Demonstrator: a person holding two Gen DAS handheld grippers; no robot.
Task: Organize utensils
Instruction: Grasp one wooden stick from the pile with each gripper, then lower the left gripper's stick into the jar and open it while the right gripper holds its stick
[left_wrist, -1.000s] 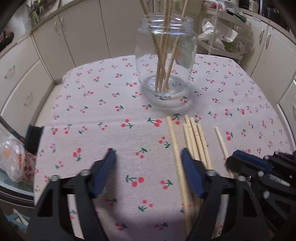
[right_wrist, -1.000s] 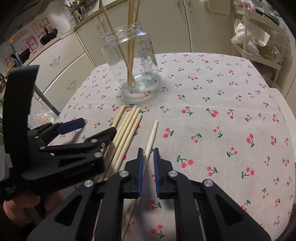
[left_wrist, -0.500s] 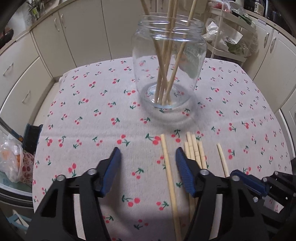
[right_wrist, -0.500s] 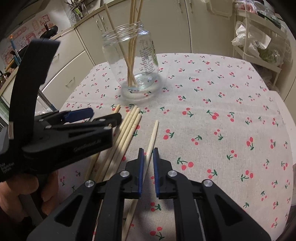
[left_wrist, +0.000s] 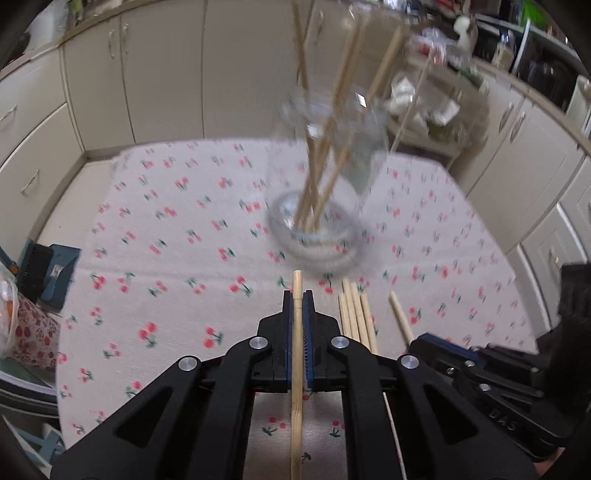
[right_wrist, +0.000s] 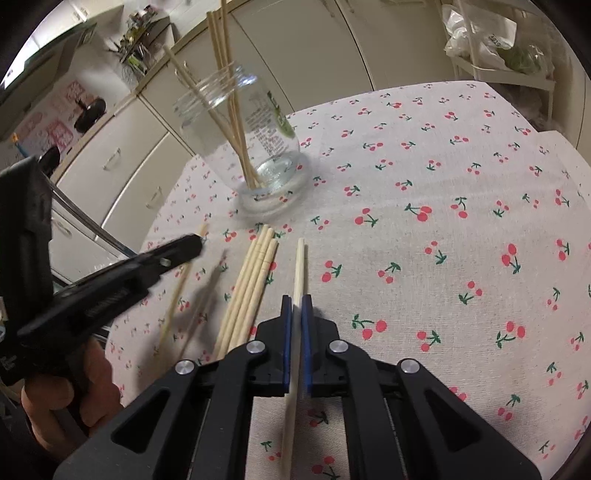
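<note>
A wooden chopstick (left_wrist: 296, 369) runs between the blue pads of my left gripper (left_wrist: 297, 306), whose jaws are closing tight on it; its tip points at the glass jar (left_wrist: 325, 184). The jar is blurred and holds several upright chopsticks. In the right wrist view the left gripper (right_wrist: 181, 247) holds that chopstick (right_wrist: 177, 295) above the cloth, casting a shadow. My right gripper (right_wrist: 296, 306) is shut on a pale single chopstick (right_wrist: 299, 266) at the cloth; whether it is lifted I cannot tell. Several loose chopsticks (right_wrist: 251, 280) lie between the two grippers.
The table wears a cherry-print cloth (right_wrist: 443, 240). Cream cabinets (left_wrist: 166, 74) stand behind it, and a white rack with bags (right_wrist: 498, 48) at the back right. A person's hand (right_wrist: 55, 398) grips the left tool. A blue dustpan with brush (left_wrist: 48, 269) lies left of the table.
My left gripper went from wide open to shut on the leftmost chopstick and rose with it. The right gripper's pads narrowed onto the single chopstick and the tool rolled slightly.
</note>
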